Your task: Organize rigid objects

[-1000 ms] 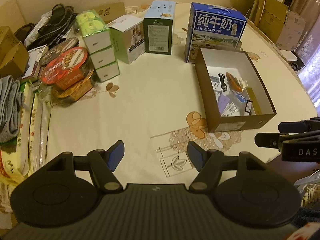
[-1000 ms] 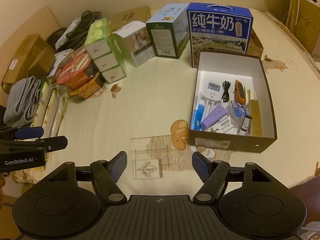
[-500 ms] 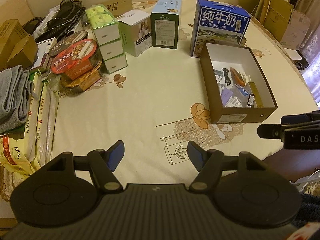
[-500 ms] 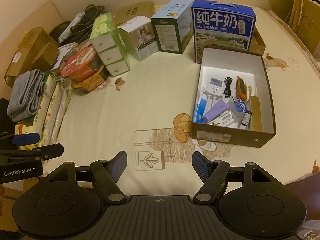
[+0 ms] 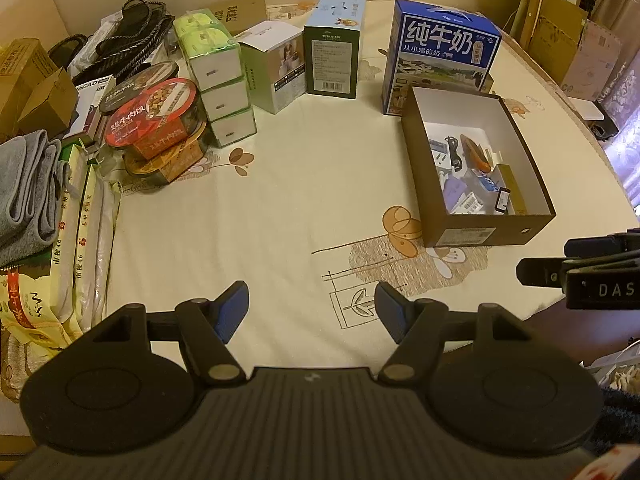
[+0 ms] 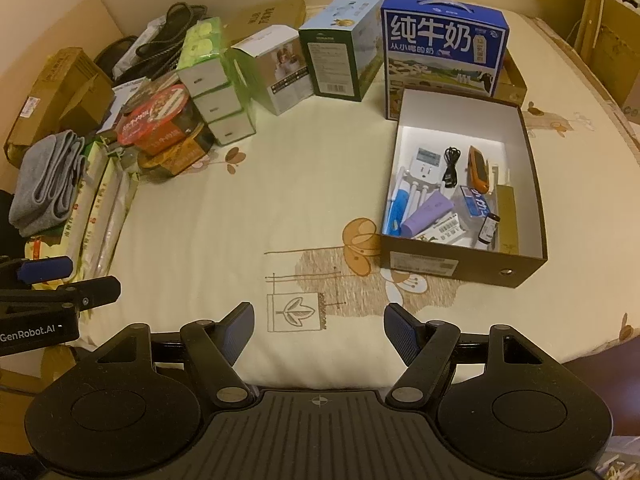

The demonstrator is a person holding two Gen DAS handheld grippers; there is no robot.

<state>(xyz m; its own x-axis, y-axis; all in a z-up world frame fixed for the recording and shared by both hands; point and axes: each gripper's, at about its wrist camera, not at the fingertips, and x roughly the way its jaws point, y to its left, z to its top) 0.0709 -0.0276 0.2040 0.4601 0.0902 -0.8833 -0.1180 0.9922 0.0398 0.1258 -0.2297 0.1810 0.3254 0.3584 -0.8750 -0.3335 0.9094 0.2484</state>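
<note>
A dark open box (image 5: 536,168) (image 6: 464,266) stands on the right of the cream tablecloth. It holds several small items: a white timer plug (image 6: 425,166), a black cable (image 6: 451,166), an orange device (image 6: 479,168), a purple tube (image 6: 429,212). My left gripper (image 5: 312,306) is open and empty above the table's near edge. My right gripper (image 6: 319,326) is open and empty, near the same edge. Each gripper shows from the side in the other's view: the right (image 5: 592,268), the left (image 6: 56,292).
A blue milk carton (image 6: 442,50) stands behind the box. A green box (image 6: 340,66), a white box (image 6: 276,70), stacked tissue boxes (image 6: 212,92), food tubs (image 6: 164,128), grey towels (image 6: 48,180) and packets line the back and left.
Both grippers have drawn back and up from the table, so more of it shows. Their jaws stay open. Nothing on the table has moved.
</note>
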